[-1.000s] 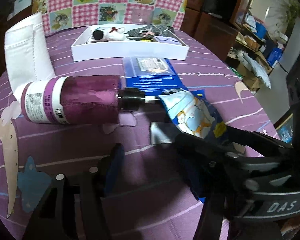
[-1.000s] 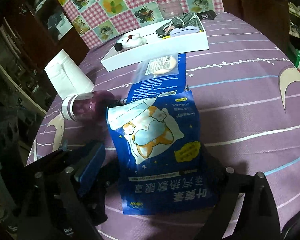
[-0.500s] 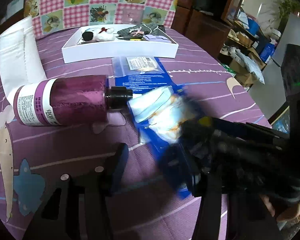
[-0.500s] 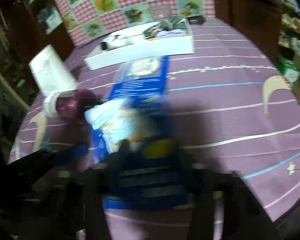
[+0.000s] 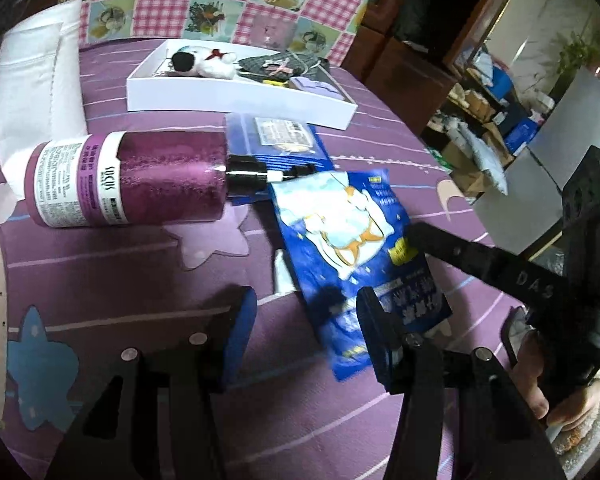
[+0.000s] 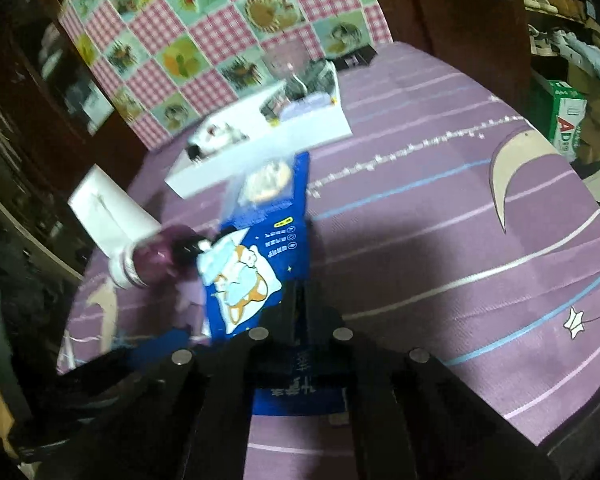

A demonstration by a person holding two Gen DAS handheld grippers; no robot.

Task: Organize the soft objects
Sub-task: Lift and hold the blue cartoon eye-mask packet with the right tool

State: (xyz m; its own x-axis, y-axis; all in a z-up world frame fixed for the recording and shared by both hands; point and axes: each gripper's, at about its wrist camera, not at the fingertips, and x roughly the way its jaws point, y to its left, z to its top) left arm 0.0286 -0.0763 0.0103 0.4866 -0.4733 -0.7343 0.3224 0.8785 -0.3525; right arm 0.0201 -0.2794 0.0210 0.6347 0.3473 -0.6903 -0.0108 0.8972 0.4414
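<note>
Two wrist fisheyes looking steeply down, close over the purple tablecloth.
Left view is facing the white tray from the bottle side; right view is facing it from the right; both are sharing blue pouch, bottle, tray.

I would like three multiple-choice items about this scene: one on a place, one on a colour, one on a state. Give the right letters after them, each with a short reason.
1. Where does the white plush toy lie?
A. in the white tray
B. on the bottle
C. under the pouch

2. What colour is the lying bottle?
A. green
B. purple
C. yellow

3. What is the state of the right tool?
A. open above the tray
B. shut on the blue pouch
C. shut on the bottle

Answers: 1 A, the toy sits inside the tray's walls. 2 B, its body is purple with a white label. 3 B, the fingers meet on the pouch's edge.
</note>
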